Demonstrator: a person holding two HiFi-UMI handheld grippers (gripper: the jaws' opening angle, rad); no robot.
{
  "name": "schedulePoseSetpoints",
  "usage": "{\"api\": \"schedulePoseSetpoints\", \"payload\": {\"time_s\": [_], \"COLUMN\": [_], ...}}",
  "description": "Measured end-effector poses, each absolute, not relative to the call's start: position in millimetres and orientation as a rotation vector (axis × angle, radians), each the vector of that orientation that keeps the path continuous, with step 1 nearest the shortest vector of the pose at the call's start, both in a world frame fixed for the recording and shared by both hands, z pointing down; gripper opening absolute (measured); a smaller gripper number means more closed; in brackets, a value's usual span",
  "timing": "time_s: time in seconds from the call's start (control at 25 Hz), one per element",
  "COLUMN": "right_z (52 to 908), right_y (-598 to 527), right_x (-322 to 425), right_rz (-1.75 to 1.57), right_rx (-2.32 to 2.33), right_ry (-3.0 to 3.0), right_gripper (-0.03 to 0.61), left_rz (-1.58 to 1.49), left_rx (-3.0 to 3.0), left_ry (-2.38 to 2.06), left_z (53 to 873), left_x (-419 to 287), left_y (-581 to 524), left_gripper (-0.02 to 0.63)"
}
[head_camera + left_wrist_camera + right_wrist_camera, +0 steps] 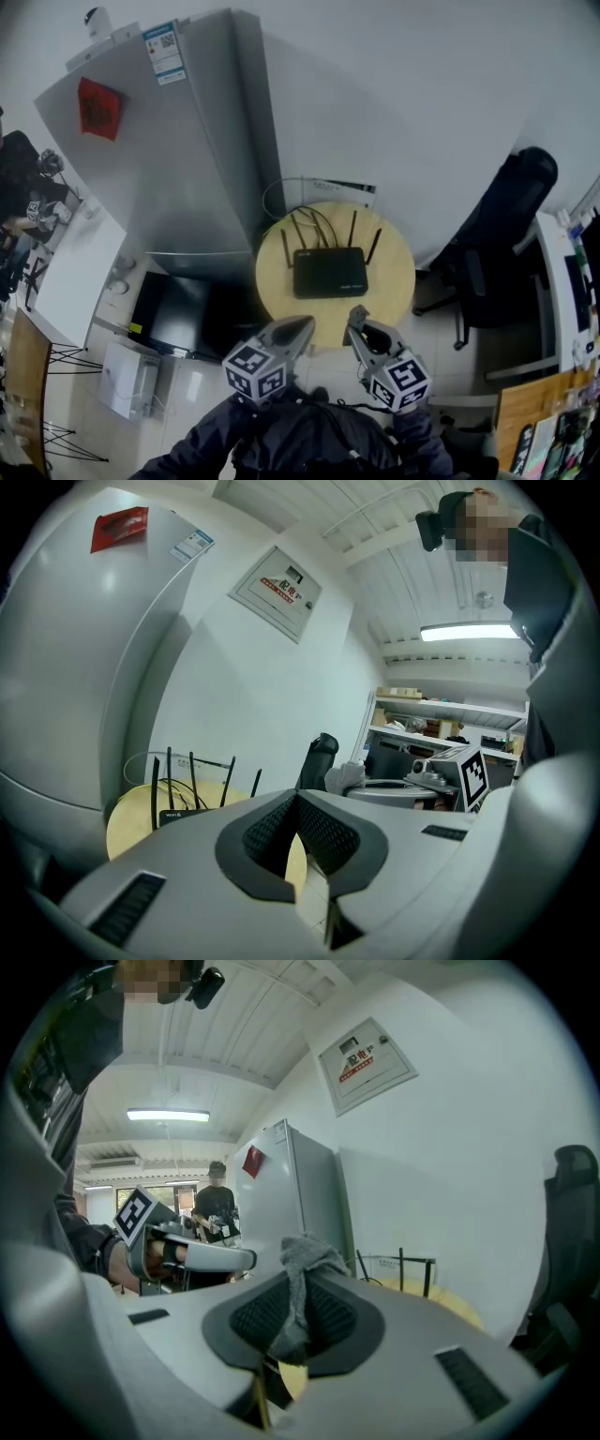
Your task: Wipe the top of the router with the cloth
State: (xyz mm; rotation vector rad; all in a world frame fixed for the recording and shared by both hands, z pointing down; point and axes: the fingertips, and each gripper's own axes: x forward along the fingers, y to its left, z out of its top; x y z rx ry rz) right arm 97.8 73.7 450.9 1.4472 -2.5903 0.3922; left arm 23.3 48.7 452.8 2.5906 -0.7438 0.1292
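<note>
Right gripper [298,1290] clamps cloth [307,1252], short of router [329,272].

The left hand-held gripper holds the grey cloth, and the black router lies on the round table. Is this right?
Not quite: the right hand-held gripper holds the grey cloth, as the right gripper view shows. The left hand-held gripper is shut and empty. The black router lies on the round table.
</note>
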Motion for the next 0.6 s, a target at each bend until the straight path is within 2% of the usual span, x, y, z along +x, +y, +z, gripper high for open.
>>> {"api": "schedulePoseSetpoints", "payload": {"time_s": [0.6], "right_z": [450.2], "right_y": [70.5], "right_x": [97.9], "right_rz": [0.387], "right_rx": [1.425], "right_ry": [-2.603], "right_gripper": [0.067], "left_rz": [0.137], "left_rx": [2.589], "left_ry": [-0.745], "left_z": [456.2], "left_x": [27.1], "left_y": [47.7], "left_gripper": [0.0]}}
